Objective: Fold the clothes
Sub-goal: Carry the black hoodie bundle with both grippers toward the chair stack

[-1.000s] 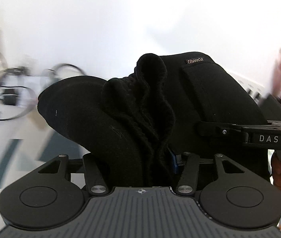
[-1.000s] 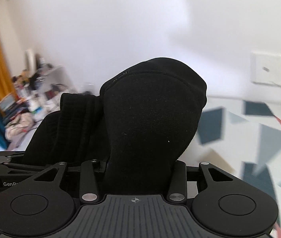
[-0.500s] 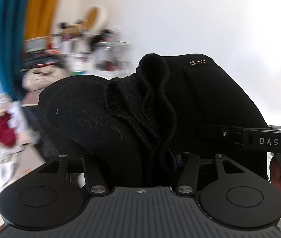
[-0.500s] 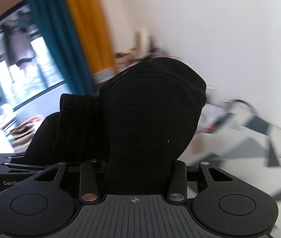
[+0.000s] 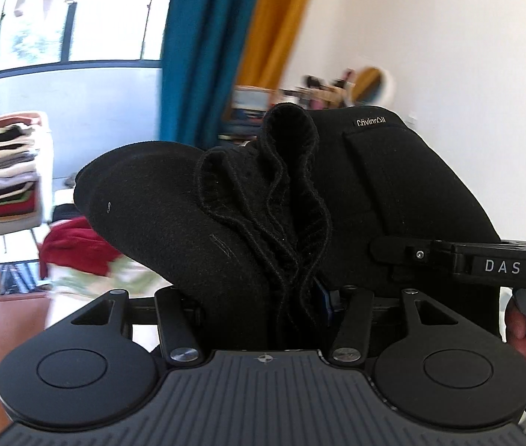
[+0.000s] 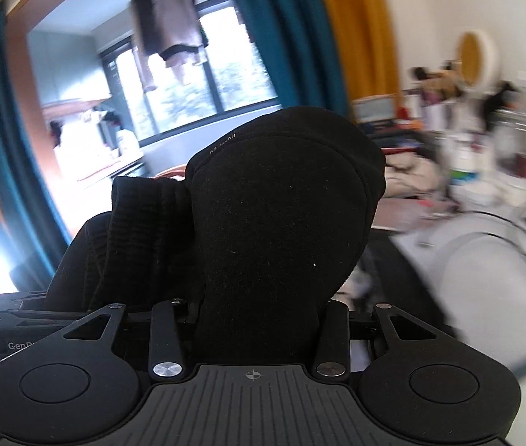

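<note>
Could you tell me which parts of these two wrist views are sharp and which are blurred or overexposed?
Left wrist view: the black garment in the left gripper is sharp; the teal curtain is smeared, the window blown out, edges bent by the fisheye. Right wrist view: the garment in the right gripper is sharp but nearly featureless black; the cluttered shelves streak heavily.

A teal curtain point(image 5: 203, 48) hangs beside a mustard-yellow curtain point(image 5: 281, 22) by the wide window point(image 6: 203, 74), with a stack of folded clothes on a white stool point(image 5: 3, 174) near a crumpled red garment point(image 5: 73, 249).
</note>
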Motion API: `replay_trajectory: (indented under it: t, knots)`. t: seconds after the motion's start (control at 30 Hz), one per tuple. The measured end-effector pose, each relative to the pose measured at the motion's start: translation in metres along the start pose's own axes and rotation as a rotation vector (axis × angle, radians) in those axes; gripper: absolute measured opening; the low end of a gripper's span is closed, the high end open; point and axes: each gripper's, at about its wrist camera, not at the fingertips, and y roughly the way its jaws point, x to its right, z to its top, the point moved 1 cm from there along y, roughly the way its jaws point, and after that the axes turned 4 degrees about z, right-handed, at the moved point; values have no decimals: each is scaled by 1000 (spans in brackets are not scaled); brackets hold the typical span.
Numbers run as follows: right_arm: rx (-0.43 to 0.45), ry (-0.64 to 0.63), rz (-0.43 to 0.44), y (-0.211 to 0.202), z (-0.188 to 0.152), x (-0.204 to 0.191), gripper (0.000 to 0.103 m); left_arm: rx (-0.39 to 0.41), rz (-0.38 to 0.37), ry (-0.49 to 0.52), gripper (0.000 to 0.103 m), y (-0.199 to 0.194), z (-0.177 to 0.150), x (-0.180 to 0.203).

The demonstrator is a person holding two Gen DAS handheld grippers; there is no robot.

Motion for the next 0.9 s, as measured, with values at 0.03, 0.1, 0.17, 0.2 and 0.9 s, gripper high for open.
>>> replay_trajectory:
  t: [0.03, 0.1, 0.17, 0.2, 0.9]
  knots:
    - [-7, -8, 9, 17, 4, -17, 37, 1, 11, 2, 52, 0, 7, -21]
    - [-12, -13, 28, 51, 10, -50, 37, 6, 35, 13, 52, 3, 21, -59]
    - [-11, -17, 49, 85, 15, -83, 37, 9, 61, 22, 52, 8, 33, -95]
    - [-11, -22, 61, 103, 17, -99, 37, 7, 74, 22, 52, 10, 39, -112]
    - [-94, 37, 179, 494, 108, -224, 37, -104, 195, -35, 52, 121, 147, -433]
